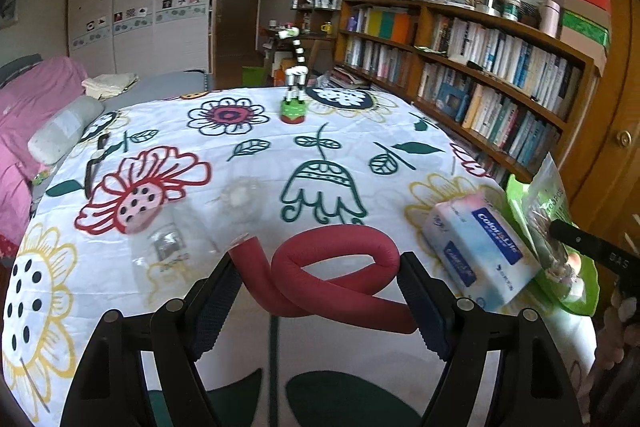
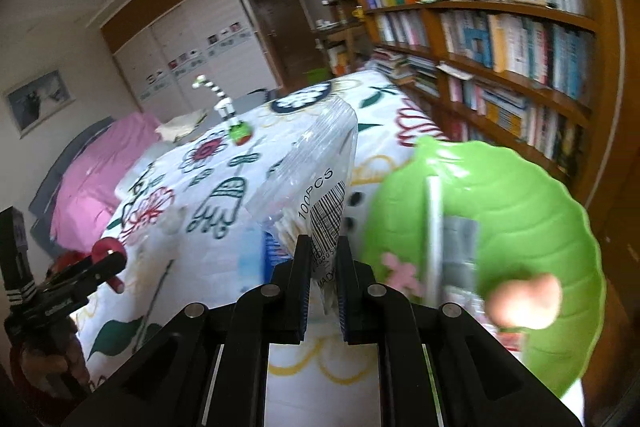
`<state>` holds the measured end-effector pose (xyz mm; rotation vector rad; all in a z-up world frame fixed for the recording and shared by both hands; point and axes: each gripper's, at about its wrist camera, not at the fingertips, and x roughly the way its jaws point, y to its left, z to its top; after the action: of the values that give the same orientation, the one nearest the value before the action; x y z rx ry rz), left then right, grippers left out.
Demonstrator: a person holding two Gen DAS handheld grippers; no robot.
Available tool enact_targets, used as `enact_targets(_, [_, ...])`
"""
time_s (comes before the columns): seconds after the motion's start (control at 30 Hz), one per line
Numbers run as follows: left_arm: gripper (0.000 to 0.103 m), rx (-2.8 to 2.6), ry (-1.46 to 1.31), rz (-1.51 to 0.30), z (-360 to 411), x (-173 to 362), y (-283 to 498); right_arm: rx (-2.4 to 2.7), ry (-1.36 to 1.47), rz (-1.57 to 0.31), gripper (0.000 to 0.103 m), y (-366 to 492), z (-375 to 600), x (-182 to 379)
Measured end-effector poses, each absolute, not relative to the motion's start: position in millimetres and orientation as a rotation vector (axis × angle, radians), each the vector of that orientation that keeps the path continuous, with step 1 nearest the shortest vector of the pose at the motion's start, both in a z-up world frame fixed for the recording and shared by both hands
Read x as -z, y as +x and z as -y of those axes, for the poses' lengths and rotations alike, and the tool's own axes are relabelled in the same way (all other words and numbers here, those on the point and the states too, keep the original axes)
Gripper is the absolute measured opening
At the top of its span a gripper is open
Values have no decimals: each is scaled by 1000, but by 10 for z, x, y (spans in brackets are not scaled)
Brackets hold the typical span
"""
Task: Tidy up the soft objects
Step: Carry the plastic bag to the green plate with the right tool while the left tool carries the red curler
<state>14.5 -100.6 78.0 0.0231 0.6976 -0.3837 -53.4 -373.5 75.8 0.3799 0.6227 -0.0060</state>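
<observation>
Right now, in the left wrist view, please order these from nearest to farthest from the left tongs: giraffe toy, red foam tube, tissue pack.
1. red foam tube: between the left tongs.
2. tissue pack: to the right, near the table edge.
3. giraffe toy: standing at the far edge.

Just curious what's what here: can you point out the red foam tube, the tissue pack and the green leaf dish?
red foam tube (image 1: 340, 239): left wrist view, top of its loop.
tissue pack (image 1: 476, 251): left wrist view, printed top face.
green leaf dish (image 2: 520, 211): right wrist view, ribbed inner surface.
</observation>
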Motion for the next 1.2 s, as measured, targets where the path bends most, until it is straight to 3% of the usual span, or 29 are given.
enact_targets(0.77, [82,472,121,-676,1645,-906,74,173,440,-707,14,-607,4364,-411])
enact_targets(1.0, [82,521,154,-668,1893,-959,45,183,420,-692,39,-673,4426,-420])
enact_targets(1.2, [82,579,190,-656,2171,-1008,16,201,404,-642,40,-811,4520,-518])
